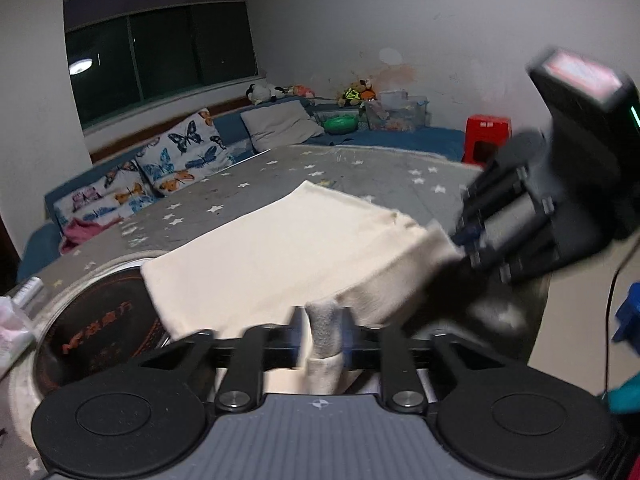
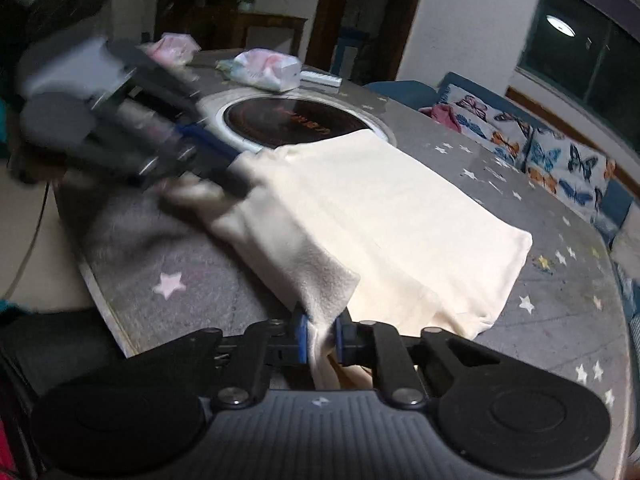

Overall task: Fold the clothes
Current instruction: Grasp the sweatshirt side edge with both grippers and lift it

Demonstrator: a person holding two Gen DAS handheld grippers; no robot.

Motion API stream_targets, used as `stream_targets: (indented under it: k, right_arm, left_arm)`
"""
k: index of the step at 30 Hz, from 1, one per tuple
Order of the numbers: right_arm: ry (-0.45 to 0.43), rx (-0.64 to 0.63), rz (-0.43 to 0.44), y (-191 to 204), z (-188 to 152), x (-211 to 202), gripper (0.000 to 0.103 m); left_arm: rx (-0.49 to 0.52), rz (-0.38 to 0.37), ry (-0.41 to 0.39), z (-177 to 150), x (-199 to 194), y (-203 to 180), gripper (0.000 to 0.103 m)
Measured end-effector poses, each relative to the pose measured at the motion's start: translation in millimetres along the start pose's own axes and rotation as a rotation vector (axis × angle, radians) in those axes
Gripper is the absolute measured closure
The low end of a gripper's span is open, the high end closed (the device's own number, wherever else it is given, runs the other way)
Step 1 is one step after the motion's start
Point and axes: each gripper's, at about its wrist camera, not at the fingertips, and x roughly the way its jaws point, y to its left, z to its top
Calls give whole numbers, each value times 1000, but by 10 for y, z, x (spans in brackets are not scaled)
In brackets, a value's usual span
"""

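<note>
A cream garment [image 1: 280,248] lies partly folded on a round grey table with white stars [image 1: 360,172]. My left gripper [image 1: 324,320] is shut on a bunched corner of the garment at its near edge. My right gripper [image 2: 322,330] is shut on another corner of the garment [image 2: 380,208] and lifts that edge a little off the table. The right gripper shows blurred at the right in the left wrist view [image 1: 460,240]. The left gripper shows blurred at the left in the right wrist view [image 2: 232,164].
A round black cooktop [image 2: 296,120] is set in the table under the garment's far end. Plastic packets [image 2: 264,68] lie beyond it. A blue sofa with butterfly cushions [image 1: 180,152], a red stool [image 1: 488,136] and a window stand around the table [image 2: 560,320].
</note>
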Motion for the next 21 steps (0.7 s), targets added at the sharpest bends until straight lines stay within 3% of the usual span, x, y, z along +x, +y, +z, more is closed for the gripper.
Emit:
stream_targets:
  k: [3,11,13,14,16,21]
  right_arm:
    - [-12,53,13,-86,34,-47,92]
    - [-36,104,10,-168,125,-93,93]
    - [-41,106,6,-152,134,-103,93]
    - [-44,107,2,-145,134,-110,93]
    - [-54,108,-5,-128,134,-143,94]
    - [-94,83,-4,-73,143,-302,94]
  left_arm:
    - [54,22,9,-115,-60,-68,58]
    - [167,79,68,-331,15,-142,52]
    - [157,78,69,-335,31,-106,65]
    - [152,77,70,-337,40,-89,80]
    - [113,76,64,-316,12,-25,93]
    - [32,67,18,-248,-220,38,97]
